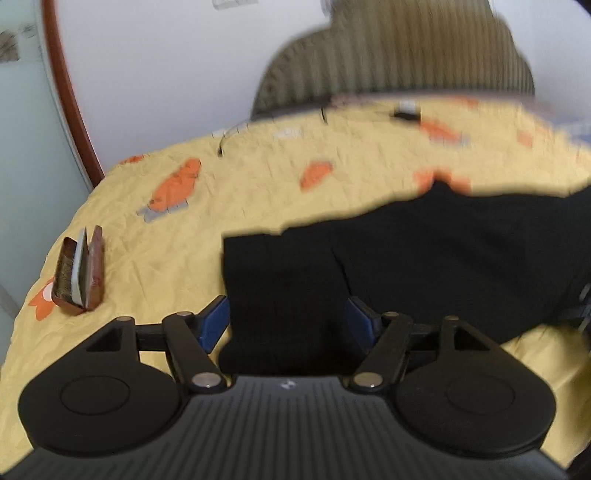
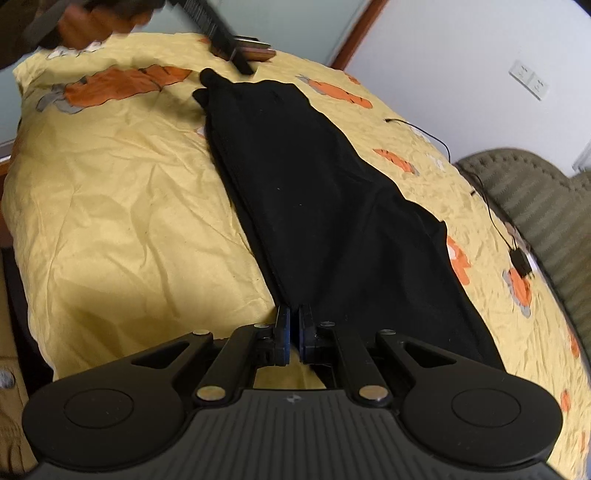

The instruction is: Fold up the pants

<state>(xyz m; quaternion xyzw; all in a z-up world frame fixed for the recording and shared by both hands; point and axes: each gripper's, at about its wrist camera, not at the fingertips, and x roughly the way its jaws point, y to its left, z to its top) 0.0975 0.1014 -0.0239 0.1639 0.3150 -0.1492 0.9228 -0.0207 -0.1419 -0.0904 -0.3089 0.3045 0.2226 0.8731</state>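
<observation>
Black pants (image 2: 314,184) lie stretched lengthwise on a yellow bedsheet (image 2: 110,184) printed with orange carrots. My right gripper (image 2: 294,325) is shut at the pants' near end, with the cloth's edge pinched between its blue pads. In the left wrist view the other end of the pants (image 1: 406,258) lies flat on the sheet (image 1: 258,177). My left gripper (image 1: 288,317) is open, its blue pads on either side of a strip of black cloth and not pressing on it.
A small brown case (image 1: 79,269) stands open on the bed at the left. A black cable with a plug (image 2: 521,262) runs along the bed's far edge. An olive ribbed chair (image 1: 399,55) is behind the bed. A hand (image 2: 92,26) shows at top left.
</observation>
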